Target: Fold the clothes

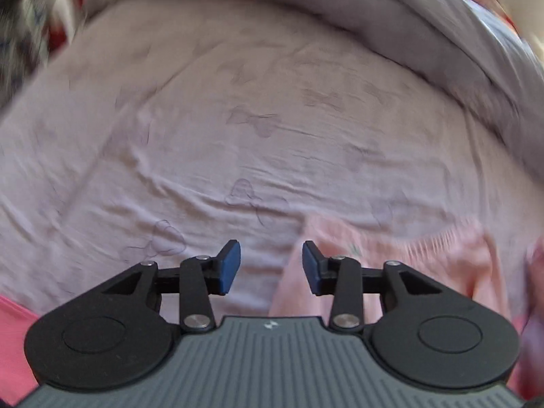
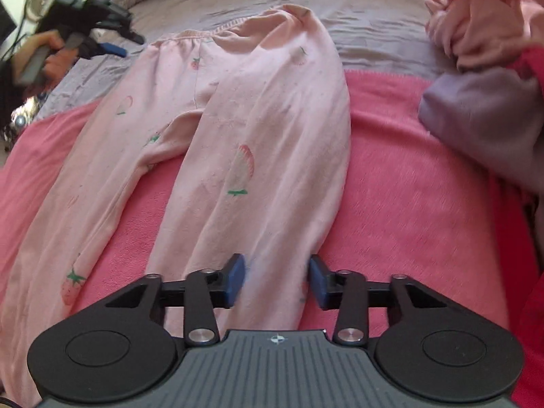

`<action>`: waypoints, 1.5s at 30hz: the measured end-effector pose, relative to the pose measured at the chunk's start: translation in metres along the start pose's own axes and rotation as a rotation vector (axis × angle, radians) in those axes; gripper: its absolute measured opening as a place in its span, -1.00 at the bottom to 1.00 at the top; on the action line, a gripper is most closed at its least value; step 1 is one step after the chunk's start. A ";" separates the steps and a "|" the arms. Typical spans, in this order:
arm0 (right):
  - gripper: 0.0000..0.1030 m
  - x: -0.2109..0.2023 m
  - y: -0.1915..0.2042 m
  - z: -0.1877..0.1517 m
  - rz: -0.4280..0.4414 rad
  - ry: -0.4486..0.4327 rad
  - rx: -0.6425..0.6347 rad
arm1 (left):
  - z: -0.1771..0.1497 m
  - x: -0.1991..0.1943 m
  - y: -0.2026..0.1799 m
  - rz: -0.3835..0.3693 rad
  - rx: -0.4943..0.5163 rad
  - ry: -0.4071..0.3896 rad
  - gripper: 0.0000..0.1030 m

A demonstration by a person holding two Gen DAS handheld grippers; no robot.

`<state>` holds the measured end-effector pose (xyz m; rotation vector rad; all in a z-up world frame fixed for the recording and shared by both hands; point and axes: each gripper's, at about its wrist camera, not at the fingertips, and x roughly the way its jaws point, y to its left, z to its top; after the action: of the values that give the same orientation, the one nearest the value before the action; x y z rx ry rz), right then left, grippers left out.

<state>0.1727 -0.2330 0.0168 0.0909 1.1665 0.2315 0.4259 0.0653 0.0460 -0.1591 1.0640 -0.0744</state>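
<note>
Pale pink pyjama trousers (image 2: 238,129) with strawberry prints lie flat and spread, waistband far, legs towards me, across a pink blanket (image 2: 408,204). My right gripper (image 2: 277,280) is open, its blue pads over the lower end of the right leg. My left gripper (image 1: 271,267) is open and empty above the lilac sheet (image 1: 238,119), at the waistband corner (image 1: 374,248). It also shows in the right wrist view (image 2: 98,39), held in a hand by the waistband's left end.
A heap of pink and lilac clothes (image 2: 482,68) lies at the right. A rolled lilac duvet (image 1: 408,27) runs along the far side. Patterned things (image 1: 23,34) sit beyond the bed at the far left.
</note>
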 end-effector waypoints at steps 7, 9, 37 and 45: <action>-0.88 -0.029 -0.012 -0.001 -0.123 -0.058 0.047 | -0.126 -0.060 -0.051 -0.120 0.294 0.115 0.05; -0.92 -0.037 -0.016 -0.003 -0.211 -0.075 0.009 | -0.158 -0.042 -0.049 -0.081 0.302 0.184 0.04; -0.84 -0.027 -0.067 -0.007 -0.515 -0.002 -0.063 | -0.198 -0.043 -0.053 -0.062 0.345 0.044 0.38; -0.13 -0.063 -0.048 -0.019 -0.477 -0.146 -0.051 | -0.200 -0.064 -0.045 -0.116 0.298 0.094 0.38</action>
<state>0.1381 -0.2945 0.0564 -0.2123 1.0034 -0.1652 0.2210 0.0109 0.0134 0.0532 1.1240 -0.3458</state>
